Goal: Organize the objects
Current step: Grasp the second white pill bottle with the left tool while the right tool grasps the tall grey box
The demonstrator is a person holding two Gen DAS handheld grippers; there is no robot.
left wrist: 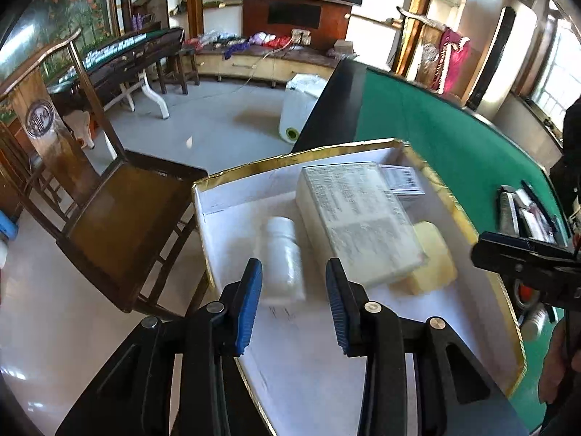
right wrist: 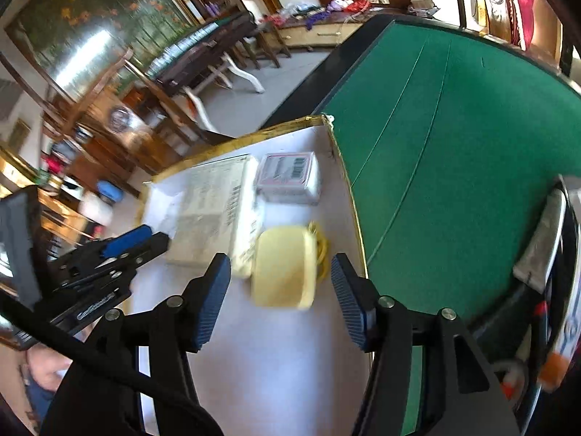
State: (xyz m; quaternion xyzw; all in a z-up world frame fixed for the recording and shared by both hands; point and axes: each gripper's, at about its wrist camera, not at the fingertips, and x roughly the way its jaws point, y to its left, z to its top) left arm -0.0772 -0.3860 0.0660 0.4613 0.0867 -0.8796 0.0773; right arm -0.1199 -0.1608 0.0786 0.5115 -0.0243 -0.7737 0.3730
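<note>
A white box tray with a gold rim [left wrist: 464, 210] [right wrist: 348, 181] sits at the corner of the green table. In it lie a white bottle [left wrist: 283, 258], a large white printed box [left wrist: 359, 218] [right wrist: 214, 203], a small barcode box [left wrist: 401, 178] [right wrist: 290, 178] and a pale yellow box [left wrist: 432, 254] [right wrist: 283, 269] with a yellow cord [right wrist: 321, 250] beside it. My left gripper [left wrist: 293, 283] is open, and the bottle's near end lies between its fingertips with a gap on the right side. My right gripper [right wrist: 281, 269] is open around the yellow box, with gaps on both sides.
The green felt table [left wrist: 435, 120] [right wrist: 454, 145] stretches to the right of the tray. A black basket [left wrist: 523, 214] [right wrist: 544, 254] with several items stands at the right. A wooden chair [left wrist: 127, 218] stands left of the tray, and a white roll [left wrist: 297, 112] lies on the floor.
</note>
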